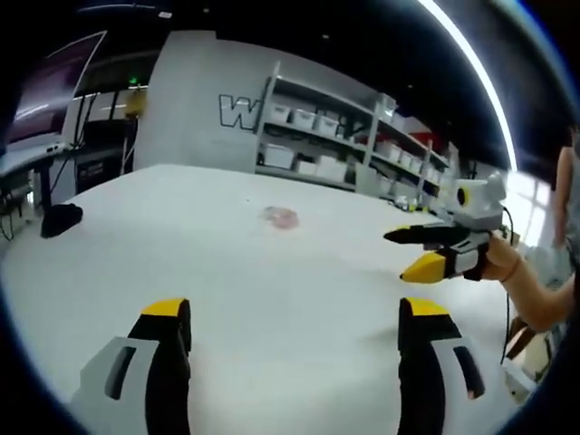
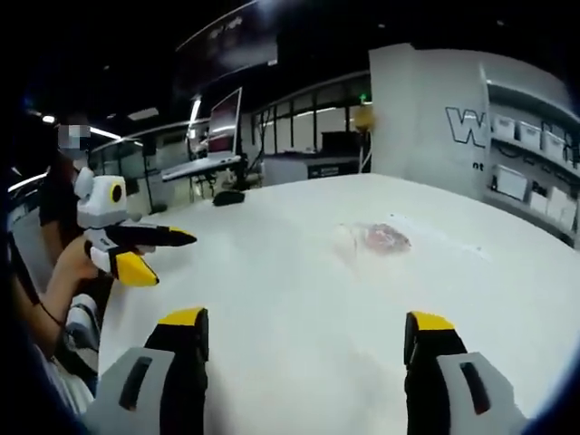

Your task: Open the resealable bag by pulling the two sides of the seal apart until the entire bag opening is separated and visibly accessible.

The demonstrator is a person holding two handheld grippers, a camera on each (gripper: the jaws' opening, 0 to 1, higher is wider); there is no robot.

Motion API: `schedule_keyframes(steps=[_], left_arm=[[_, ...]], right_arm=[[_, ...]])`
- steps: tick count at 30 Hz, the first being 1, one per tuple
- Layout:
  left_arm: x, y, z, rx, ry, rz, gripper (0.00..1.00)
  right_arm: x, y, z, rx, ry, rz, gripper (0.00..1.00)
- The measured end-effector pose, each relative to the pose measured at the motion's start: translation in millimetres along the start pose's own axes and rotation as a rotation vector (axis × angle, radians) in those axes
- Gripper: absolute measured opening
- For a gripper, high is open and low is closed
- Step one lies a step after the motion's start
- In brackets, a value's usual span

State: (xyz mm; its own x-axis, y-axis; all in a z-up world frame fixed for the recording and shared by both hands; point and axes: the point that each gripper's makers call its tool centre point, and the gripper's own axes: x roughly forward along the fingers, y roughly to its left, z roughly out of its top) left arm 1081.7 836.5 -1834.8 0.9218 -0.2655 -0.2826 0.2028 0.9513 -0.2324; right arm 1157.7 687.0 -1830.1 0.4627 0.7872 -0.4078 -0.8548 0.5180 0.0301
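Both claws, left claw (image 1: 294, 326) and right claw (image 2: 304, 335), held wide and empty over the white table (image 2: 299, 290), well short of the resealable bag (image 2: 373, 239) lying flat farther out; probably light, limp, slippery film, best pinched at its seal edges.

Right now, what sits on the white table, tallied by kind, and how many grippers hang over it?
Clear bag with something pink inside: 1
Dark object near the table's far edge, too small to identify: 1
Grippers, jaws open, holding nothing: 2, left gripper and right gripper
Total: 4
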Motion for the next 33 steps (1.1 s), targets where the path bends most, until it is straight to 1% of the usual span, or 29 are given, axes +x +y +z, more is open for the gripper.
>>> schedule_keyframes(steps=[2,5,11,13,16,26,30,32,33], left_arm=[[-0.3,0.0,-0.4,0.001,0.002,0.000,0.96],[-0.1,-0.1,-1.0,0.001,0.005,-0.004,0.99],[-2.4,0.5,-1.7,0.004,0.004,0.002,0.99],[-3.5,2.1,-2.3,0.004,0.009,0.005,0.99],[-5.0,3.4,-3.2,0.002,0.014,0.005,1.00],[-7.8,6.8,2.3,0.009,-0.006,0.007,1.00],[-8.0,7.2,2.8,0.012,-0.005,0.005,1.00],[-8.3,8.0,3.4,0.015,-0.005,0.006,1.00],[-8.5,8.6,3.6,0.016,-0.004,0.008,1.00]], right_arm=[[-1.9,-3.7,0.1,0.013,-0.010,-0.006,0.91],[-5.0,-4.0,-1.3,0.033,-0.018,-0.012,0.92],[-9.8,-5.5,-6.1,0.042,-0.016,-0.034,0.96],[-11.2,-6.2,-7.0,0.053,-0.020,-0.041,0.99],[-13.8,-7.1,-9.7,0.059,-0.017,-0.055,0.99],[-26.9,-11.2,-19.2,0.079,-0.017,-0.097,0.99],[-33.5,-8.9,-21.3,0.098,-0.026,-0.111,0.99],[-36.6,-2.5,-22.3,0.093,-0.024,-0.120,0.99],[-37.4,-4.7,-21.3,0.092,-0.025,-0.129,0.99]])
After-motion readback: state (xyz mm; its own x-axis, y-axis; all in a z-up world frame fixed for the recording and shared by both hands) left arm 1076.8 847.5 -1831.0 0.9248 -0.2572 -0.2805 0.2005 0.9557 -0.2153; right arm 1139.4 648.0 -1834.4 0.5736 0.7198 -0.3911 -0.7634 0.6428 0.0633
